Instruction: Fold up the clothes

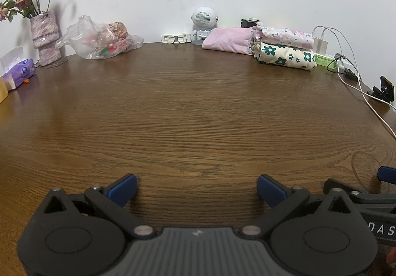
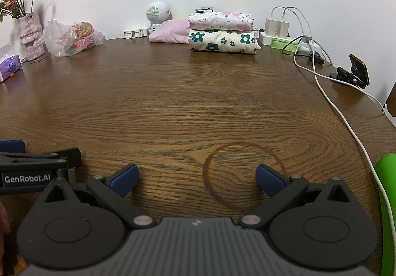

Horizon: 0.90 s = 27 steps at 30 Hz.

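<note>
Both grippers, left gripper (image 1: 196,188) and right gripper (image 2: 196,180), hovered with jaws apart and empty over the bare surface (image 1: 198,107); folded clothes (image 2: 221,31) sat stacked upper right, probably finished.

A dark wooden table (image 2: 173,93) stands against the white wall, its middle bare but for a faint ring stain (image 2: 243,174). Along the back edge sit a vase of dried roses (image 2: 31,36), a plastic bag (image 2: 71,38), a small white robot figure (image 2: 158,15), a pink cloth (image 2: 170,32) and two folded floral garments (image 2: 221,31) stacked beside it. A power strip (image 2: 287,39) and white cable (image 2: 346,112) lie at the right.

Home room — wooden table (image 2: 173,93) w/ dried-flower vase (image 1: 45,37), tissue pack (image 1: 18,73), folded clothes (image 2: 221,31), chargers (image 2: 276,26).
</note>
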Each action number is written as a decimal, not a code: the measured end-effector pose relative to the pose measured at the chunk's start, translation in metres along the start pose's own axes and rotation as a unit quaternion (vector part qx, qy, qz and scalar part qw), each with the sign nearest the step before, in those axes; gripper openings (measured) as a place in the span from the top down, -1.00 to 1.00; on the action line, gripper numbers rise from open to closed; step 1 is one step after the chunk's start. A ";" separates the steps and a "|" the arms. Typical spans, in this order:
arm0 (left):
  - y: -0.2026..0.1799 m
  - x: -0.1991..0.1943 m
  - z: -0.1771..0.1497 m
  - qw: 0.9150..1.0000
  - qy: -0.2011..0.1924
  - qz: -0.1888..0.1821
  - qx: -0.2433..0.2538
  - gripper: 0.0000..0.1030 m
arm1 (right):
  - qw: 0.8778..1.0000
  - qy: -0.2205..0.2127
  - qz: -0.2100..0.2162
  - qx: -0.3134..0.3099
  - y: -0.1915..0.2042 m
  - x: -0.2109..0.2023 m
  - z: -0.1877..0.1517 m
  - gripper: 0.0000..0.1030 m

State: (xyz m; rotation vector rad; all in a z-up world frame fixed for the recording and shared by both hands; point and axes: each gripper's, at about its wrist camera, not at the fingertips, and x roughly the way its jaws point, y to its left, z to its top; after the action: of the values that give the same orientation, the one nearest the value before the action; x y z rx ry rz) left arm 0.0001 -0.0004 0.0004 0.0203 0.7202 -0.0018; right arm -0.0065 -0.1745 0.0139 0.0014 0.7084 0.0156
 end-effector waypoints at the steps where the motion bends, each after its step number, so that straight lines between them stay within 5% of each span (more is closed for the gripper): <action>1: 0.000 0.000 0.000 1.000 0.000 0.001 0.001 -1.00 | 1.000 0.000 -0.001 -0.001 0.001 0.000 0.000 -0.99; 27: 0.002 -0.002 0.000 1.000 0.002 0.006 -0.004 -1.00 | 1.000 -0.005 0.003 0.008 0.002 0.001 0.000 -0.99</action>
State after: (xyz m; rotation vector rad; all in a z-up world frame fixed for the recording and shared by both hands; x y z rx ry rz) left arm -0.0012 0.0016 0.0022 0.0171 0.7246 0.0115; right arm -0.0056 -0.1730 0.0131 0.0197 0.6991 0.0156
